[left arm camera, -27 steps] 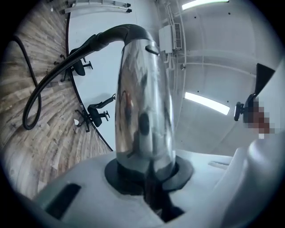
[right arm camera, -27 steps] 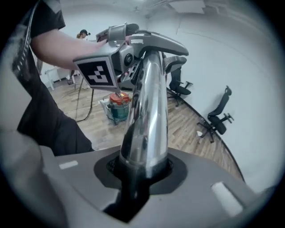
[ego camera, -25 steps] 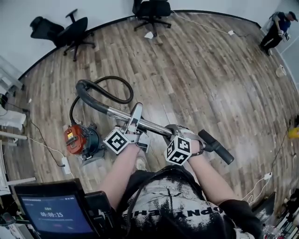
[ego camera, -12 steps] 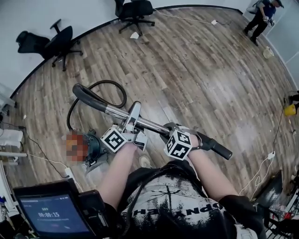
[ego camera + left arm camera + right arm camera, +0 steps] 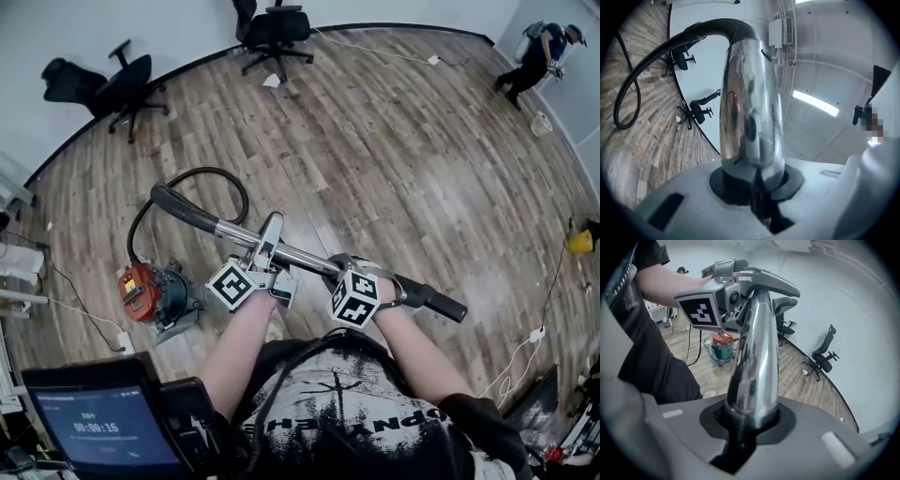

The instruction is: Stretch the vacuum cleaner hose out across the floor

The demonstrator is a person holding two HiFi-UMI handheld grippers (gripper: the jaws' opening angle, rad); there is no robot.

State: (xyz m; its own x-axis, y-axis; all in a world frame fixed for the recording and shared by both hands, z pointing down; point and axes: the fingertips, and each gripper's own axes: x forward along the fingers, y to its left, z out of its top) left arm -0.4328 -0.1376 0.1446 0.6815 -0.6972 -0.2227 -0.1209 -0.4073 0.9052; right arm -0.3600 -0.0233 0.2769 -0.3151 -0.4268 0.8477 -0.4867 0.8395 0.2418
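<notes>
Chrome wand tube [image 5: 300,255] lies crosswise before us, raised off the floor. Our left gripper [image 5: 265,246] and right gripper [image 5: 339,270] each clamp it, jaws closed partway round the metal. Its black hose [image 5: 178,208] curls over the wooden floor [image 5: 394,141] to the orange canister [image 5: 150,291].

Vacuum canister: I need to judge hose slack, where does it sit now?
Head view, lower left: the orange vacuum canister sits on the wood floor, left of the left gripper, below the looped black hose.

Black office chairs [image 5: 127,80] stand on plank floor [image 5: 403,169] by white wall [image 5: 178,19].
</notes>
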